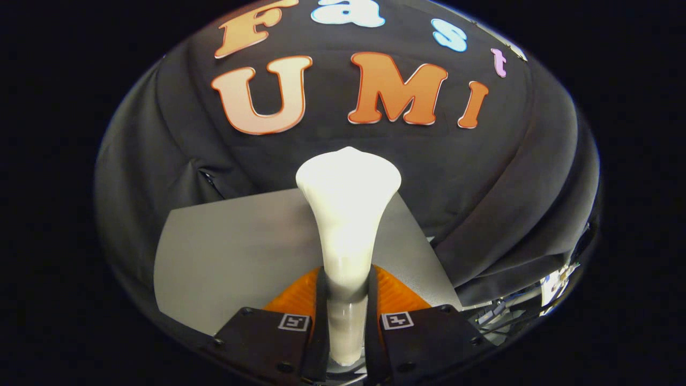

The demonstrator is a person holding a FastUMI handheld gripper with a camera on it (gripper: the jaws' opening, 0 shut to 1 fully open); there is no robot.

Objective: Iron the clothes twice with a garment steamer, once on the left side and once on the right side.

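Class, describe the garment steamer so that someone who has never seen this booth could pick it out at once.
Start at the pale grey sheet lying before the black cloth wall. In front of it the gripper is shut on the garment steamer, its orange fingers pressing the handle. It is the one glossy white thing, flaring to a wide head.

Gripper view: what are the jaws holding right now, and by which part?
The white garment steamer, clamped by its narrow handle between the gripper jaws; its wide head points ahead.

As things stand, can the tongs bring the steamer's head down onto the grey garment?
Probably yes. The tongs are shut on the white steamer, whose flared head rises beyond the fingers, and the grey garment lies flat just ahead with nothing between them.
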